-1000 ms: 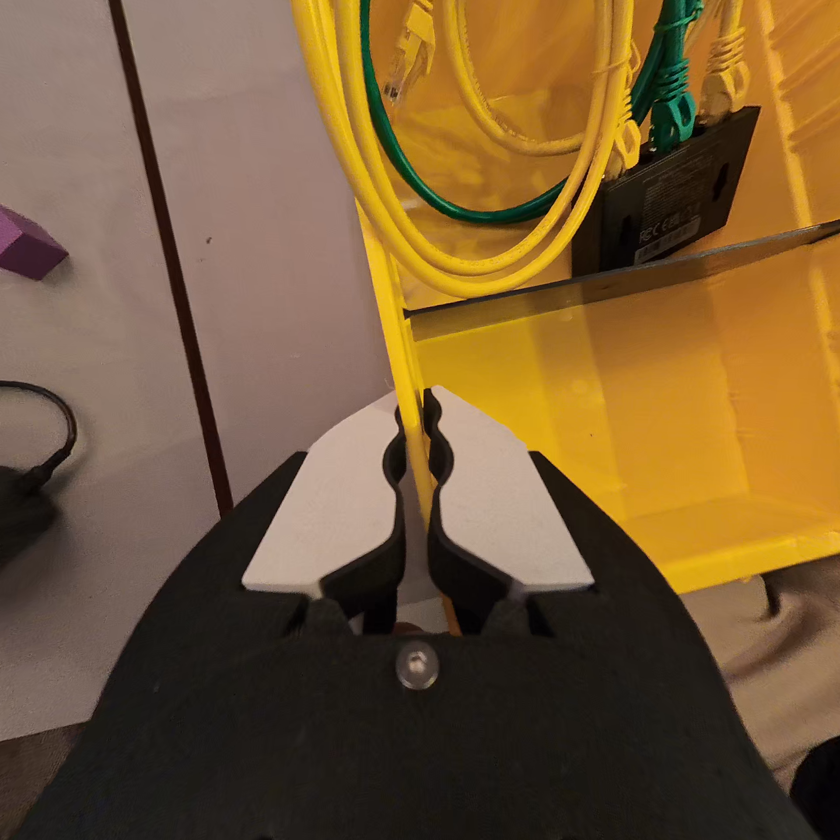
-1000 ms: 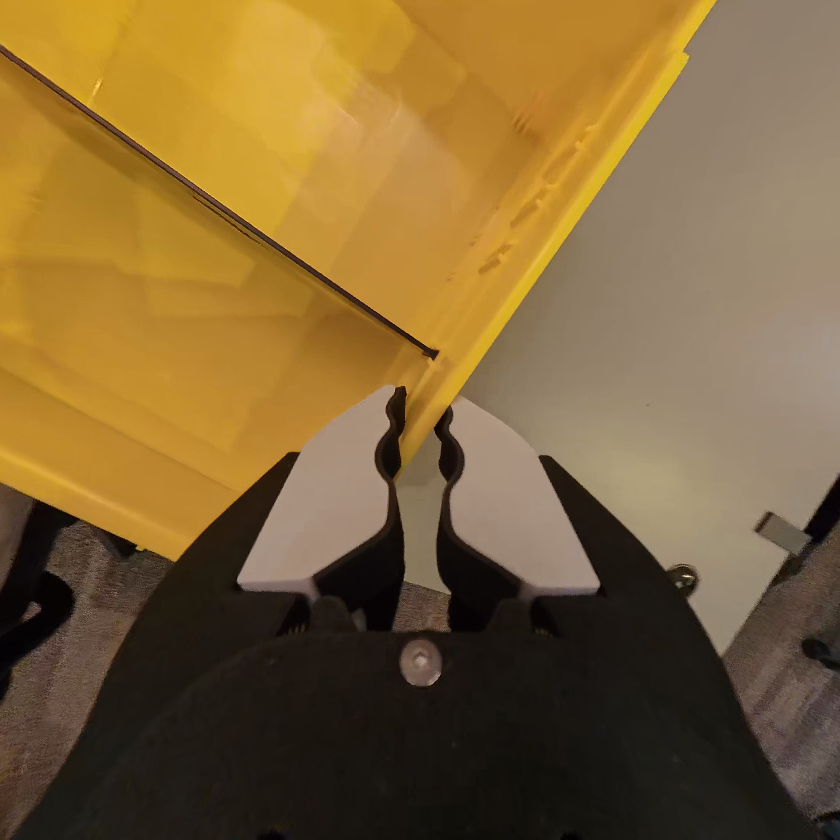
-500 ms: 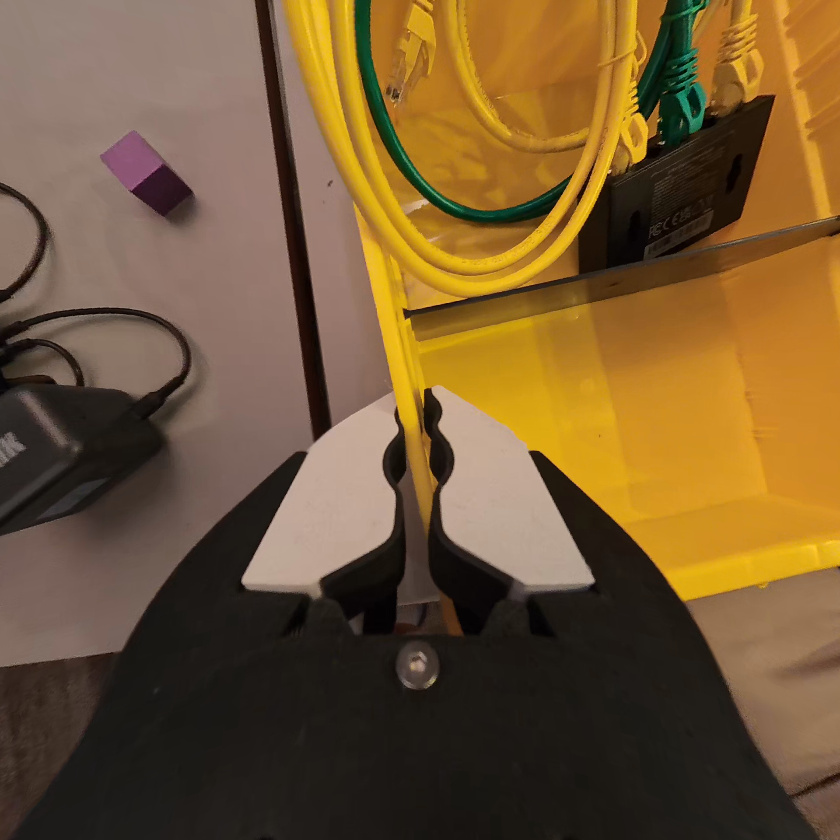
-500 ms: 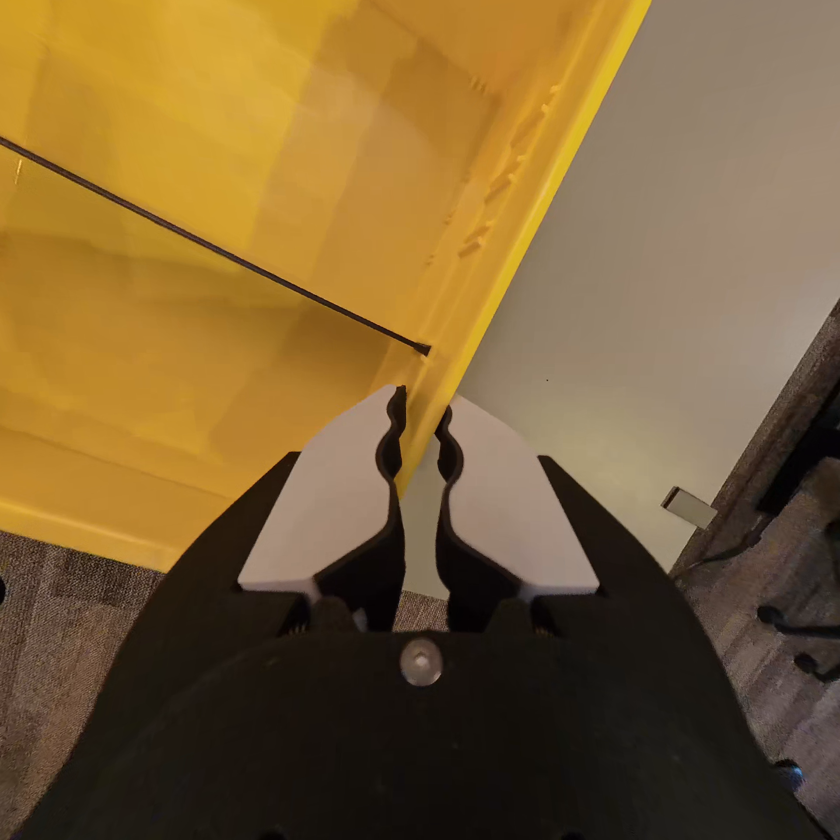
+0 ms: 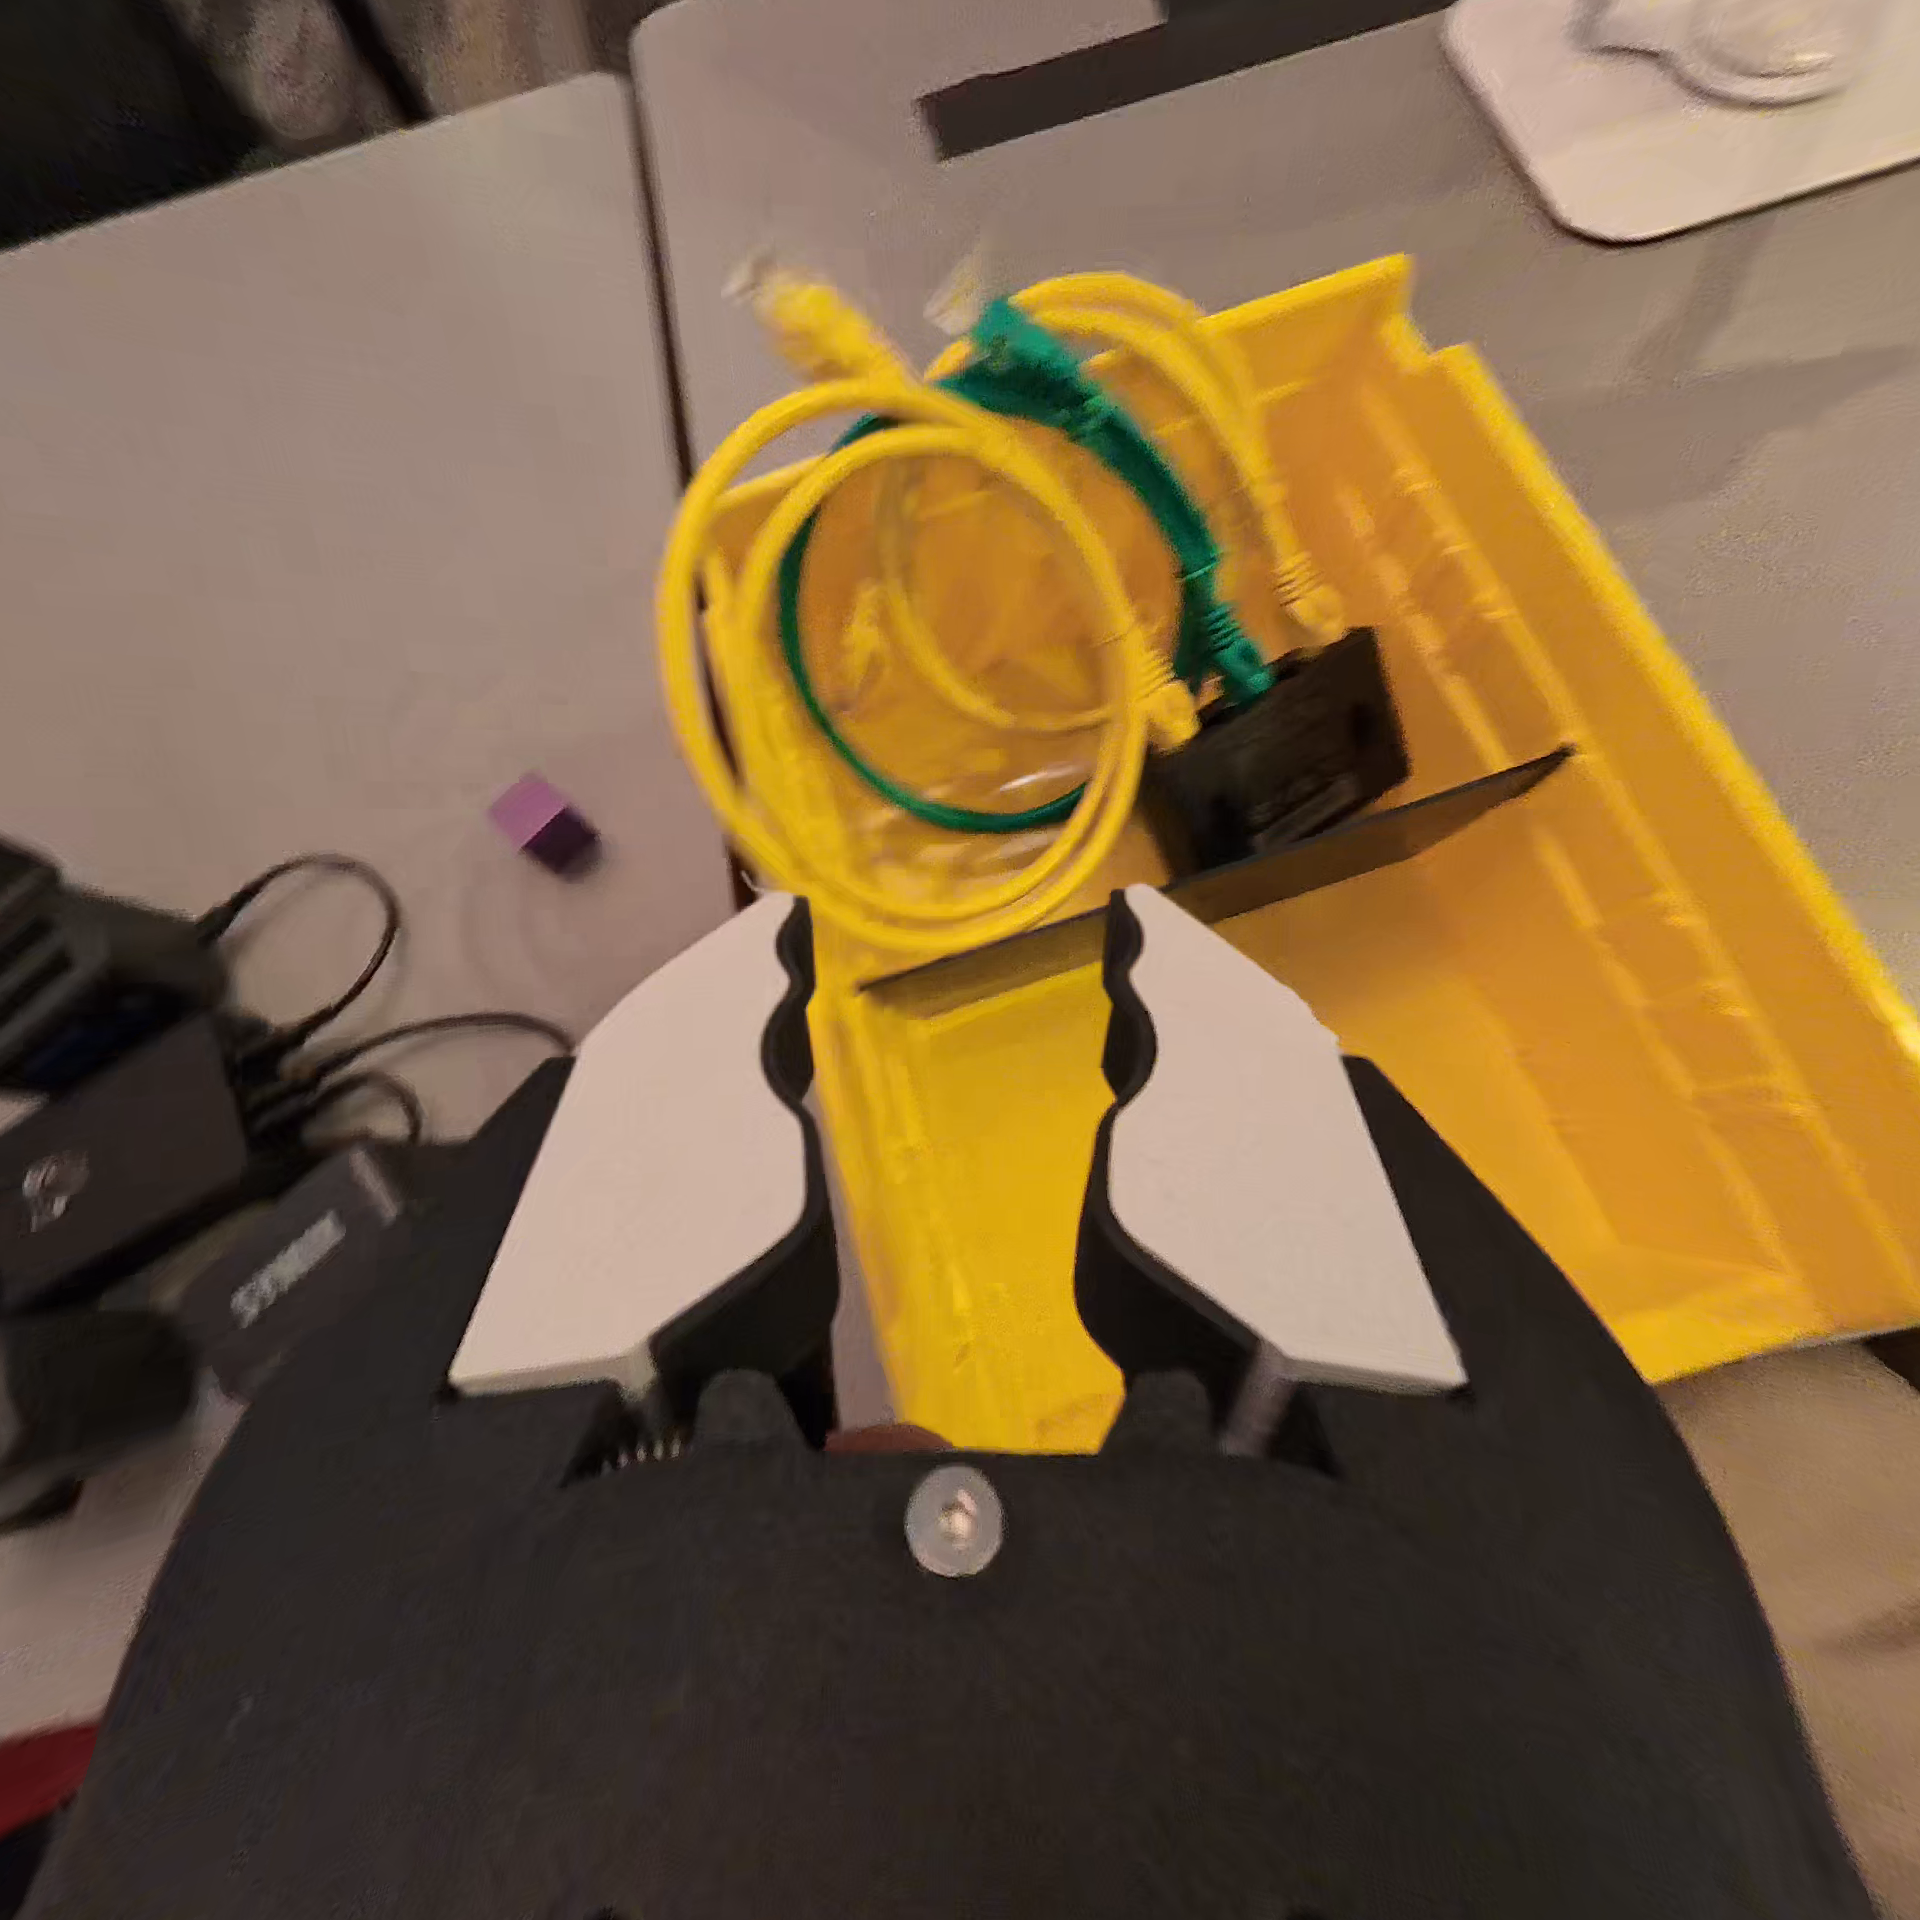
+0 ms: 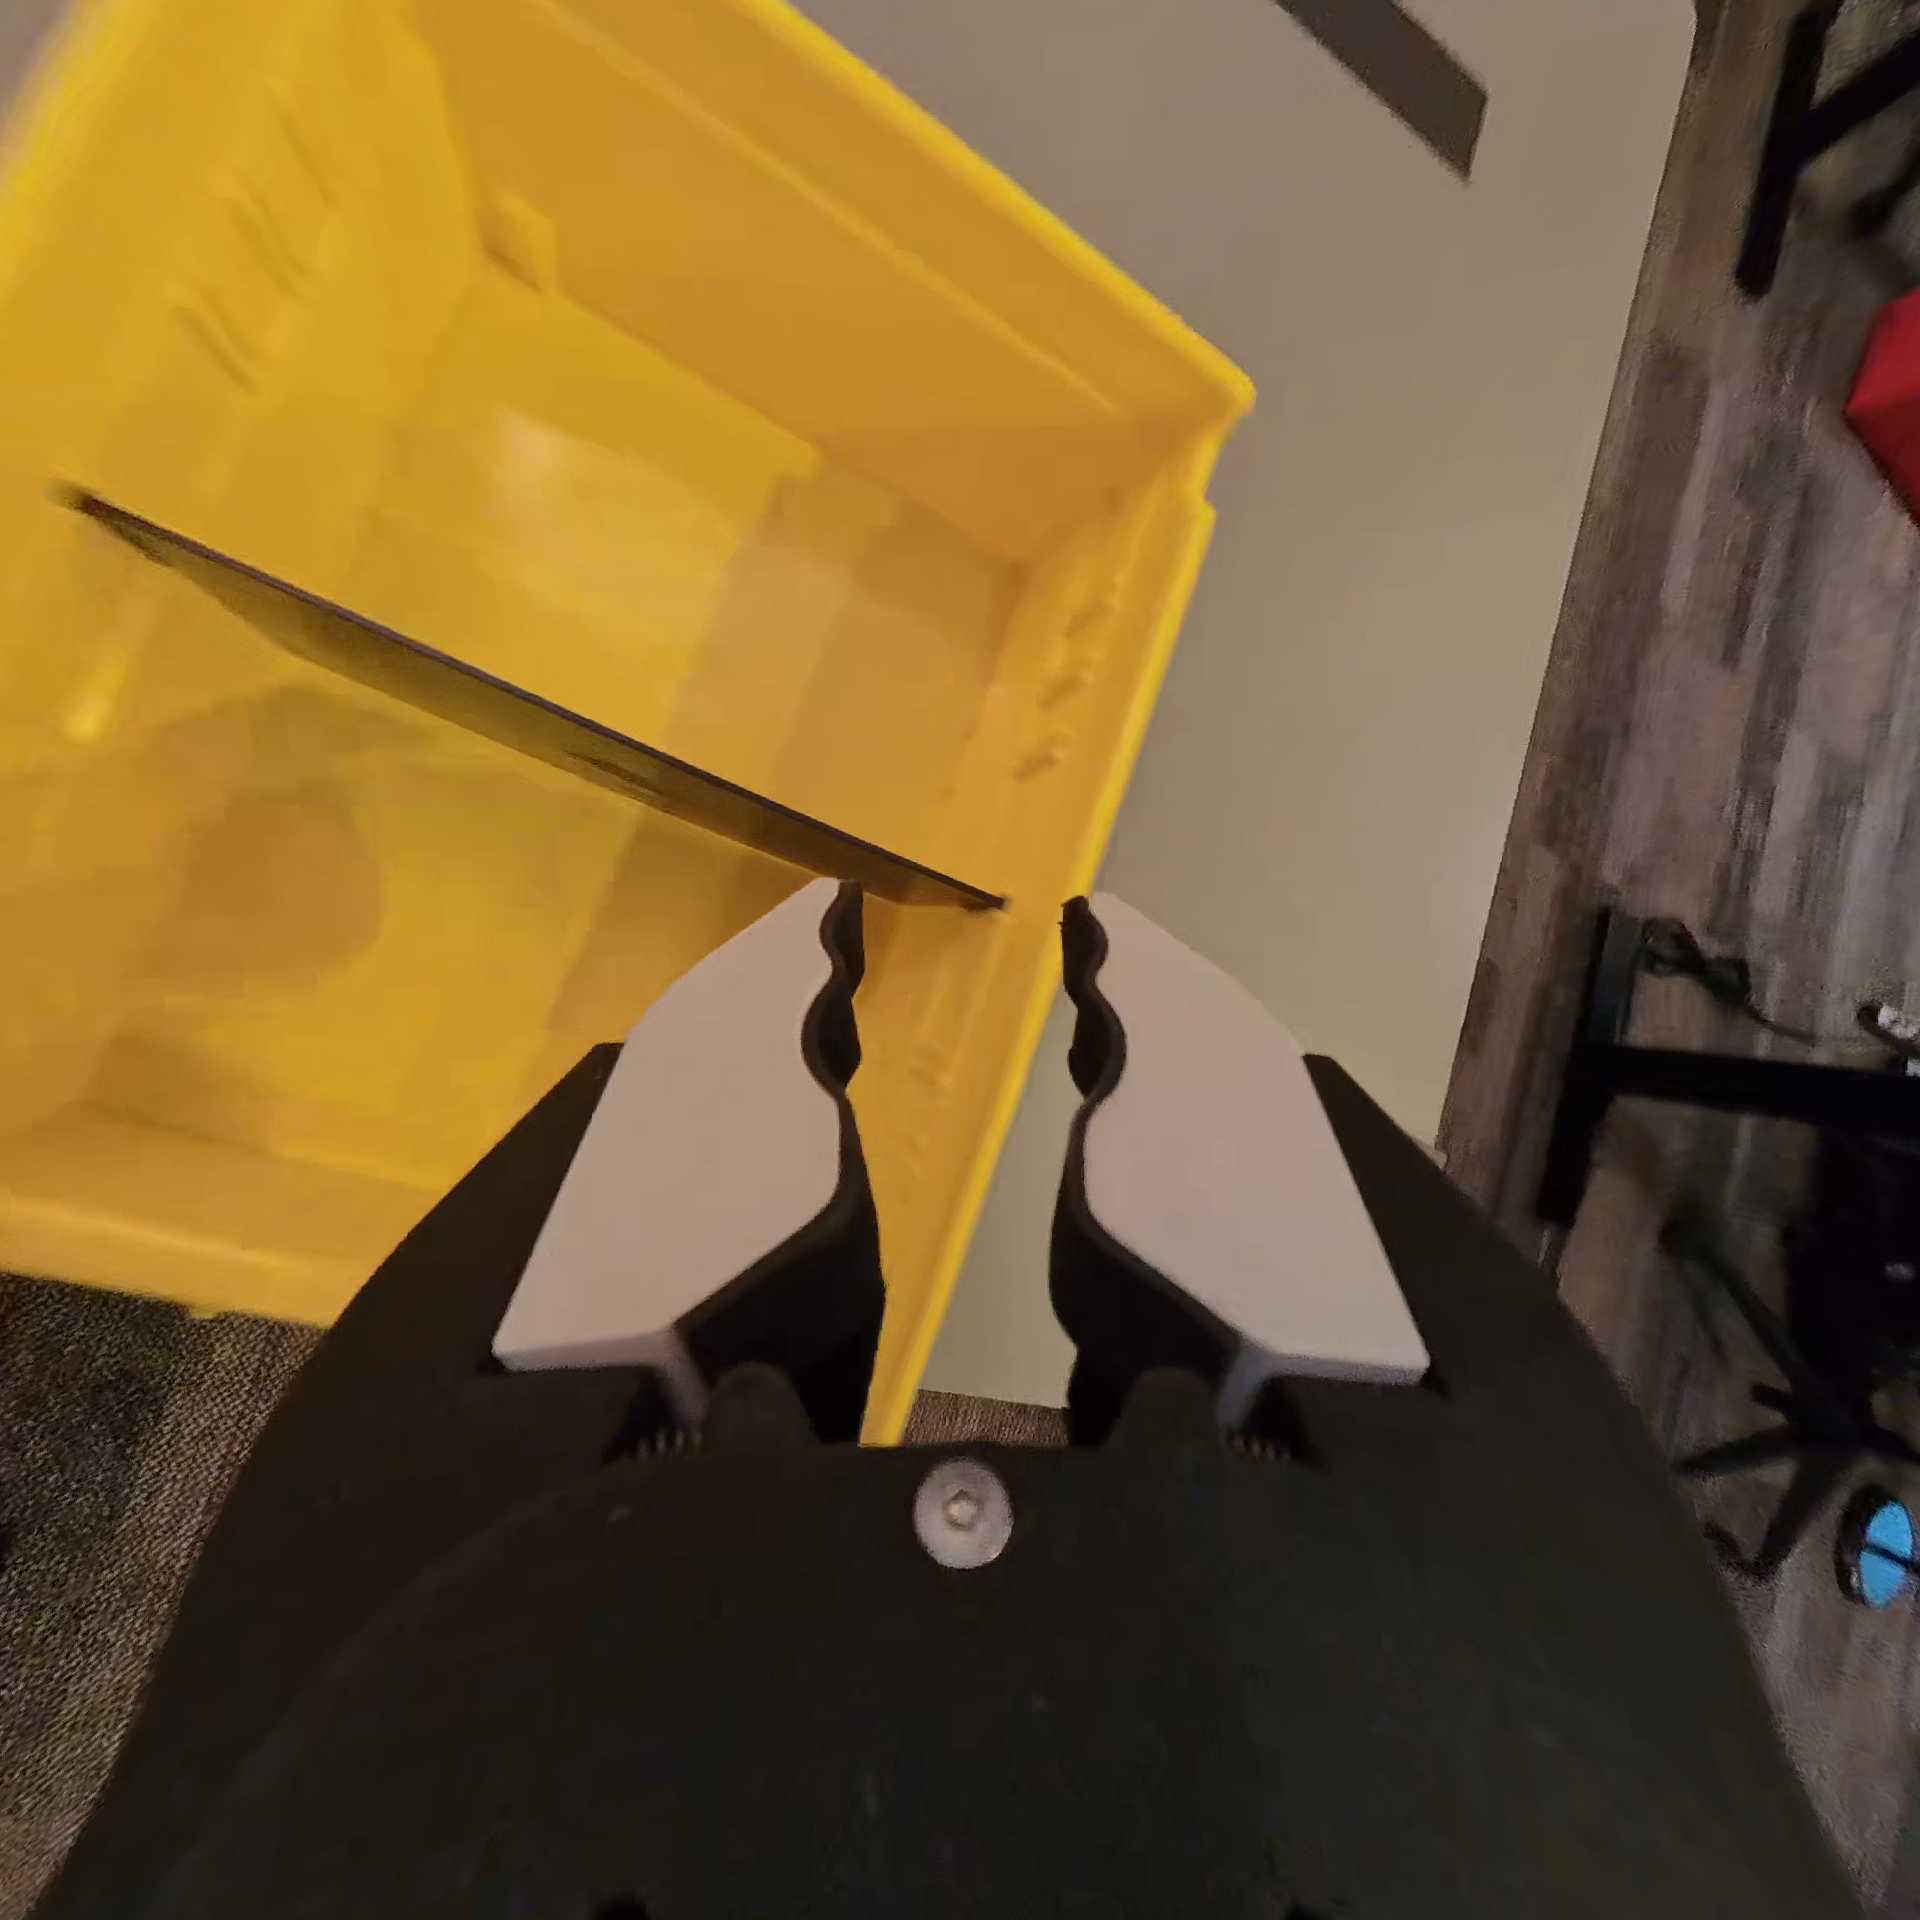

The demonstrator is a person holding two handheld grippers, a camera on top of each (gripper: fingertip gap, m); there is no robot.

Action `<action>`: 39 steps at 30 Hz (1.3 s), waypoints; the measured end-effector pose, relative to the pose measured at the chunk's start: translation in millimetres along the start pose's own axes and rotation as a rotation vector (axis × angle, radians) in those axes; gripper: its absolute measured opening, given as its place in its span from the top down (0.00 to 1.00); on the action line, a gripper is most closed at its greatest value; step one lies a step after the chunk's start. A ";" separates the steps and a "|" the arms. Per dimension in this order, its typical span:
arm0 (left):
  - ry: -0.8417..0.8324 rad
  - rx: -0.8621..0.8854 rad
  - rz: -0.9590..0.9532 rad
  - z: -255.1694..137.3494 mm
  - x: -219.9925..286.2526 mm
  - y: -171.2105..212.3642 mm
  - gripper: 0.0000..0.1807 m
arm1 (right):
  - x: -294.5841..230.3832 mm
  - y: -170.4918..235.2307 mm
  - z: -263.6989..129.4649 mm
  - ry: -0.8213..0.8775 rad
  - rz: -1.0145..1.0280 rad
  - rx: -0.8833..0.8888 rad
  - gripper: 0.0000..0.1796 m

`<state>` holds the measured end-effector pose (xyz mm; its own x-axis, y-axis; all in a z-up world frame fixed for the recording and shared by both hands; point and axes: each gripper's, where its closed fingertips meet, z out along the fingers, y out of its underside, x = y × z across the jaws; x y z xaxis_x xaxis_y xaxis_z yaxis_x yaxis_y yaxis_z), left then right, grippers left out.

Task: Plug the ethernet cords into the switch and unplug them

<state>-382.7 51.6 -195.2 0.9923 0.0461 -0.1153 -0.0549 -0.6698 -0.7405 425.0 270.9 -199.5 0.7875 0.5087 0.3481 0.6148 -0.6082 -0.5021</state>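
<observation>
A yellow bin (image 5: pixel 1558 1039) lies on the grey table (image 5: pixel 312 416). Behind its black divider (image 5: pixel 1351 842) sits the black switch (image 5: pixel 1288 748), with yellow cords (image 5: pixel 727 582) and a green cord (image 5: pixel 1122 447) plugged into it and looping out, blurred. My left gripper (image 5: pixel 954 914) is open, its jaws either side of the bin's left wall without holding it. My right gripper (image 6: pixel 961 906) is open, astride the bin's right wall (image 6: pixel 997 1039) near the divider (image 6: pixel 520 696). The switch and cords are hidden in the right wrist view.
A purple block (image 5: pixel 545 821) and black devices with cables (image 5: pixel 156 1195) lie left of the bin. A white tray (image 5: pixel 1662 125) is at the far right. The right wrist view shows wood floor (image 6: pixel 1683 623), a chair base (image 6: pixel 1818 1351) and a red thing (image 6: pixel 1891 416). One gripper's finger ends stand about 85 cm off the other's.
Both grippers were shut on the bin's side walls and have opened, letting go. The left wrist view has pulled back and up, so the whole bin and cords now show.
</observation>
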 end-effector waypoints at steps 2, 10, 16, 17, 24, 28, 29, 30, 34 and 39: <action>0.026 -0.013 0.063 11.7 20.4 -15.2 0.70 | -20.1 -20.3 -16.1 0.002 -0.036 0.061 0.79; 0.180 -0.221 0.021 93.9 62.7 -27.5 0.74 | -163.0 -101.9 -78.9 -0.309 -0.203 0.316 0.79; 0.195 -0.256 -0.125 126.5 51.3 -28.4 0.81 | -272.1 -122.1 -86.5 -0.549 -0.383 0.346 0.77; 0.200 -0.247 -0.136 127.4 50.0 -29.6 0.83 | -286.3 -125.5 -86.7 -0.589 -0.395 0.353 0.77; 0.221 -0.226 -0.186 136.4 46.4 -24.6 0.79 | -341.7 -144.2 -86.9 -0.782 -0.411 0.374 0.78; 0.182 -0.226 -0.157 145.3 40.7 -25.2 0.77 | -357.8 -147.8 -87.5 -0.830 -0.425 0.370 0.77; 0.213 -0.224 -0.162 146.8 44.5 -25.5 0.83 | -361.0 -148.2 -87.4 -0.840 -0.428 0.372 0.77; 0.236 -0.217 -0.174 148.7 47.0 -25.8 0.89 | -364.4 -148.3 -87.2 -0.854 -0.427 0.372 0.77; 0.253 -0.201 -0.179 148.5 49.5 -29.6 0.94 | -376.3 -149.1 -82.2 -0.897 -0.422 0.364 0.77; 0.251 -0.116 -0.108 130.1 53.4 -55.9 0.95 | -391.5 -153.2 -81.0 -0.954 -0.423 0.363 0.77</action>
<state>-341.1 187.9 -246.1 0.9890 -0.0535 0.1381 0.0512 -0.7515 -0.6577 26.0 115.6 -194.7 0.0638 0.9896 -0.1290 0.6542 -0.1391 -0.7435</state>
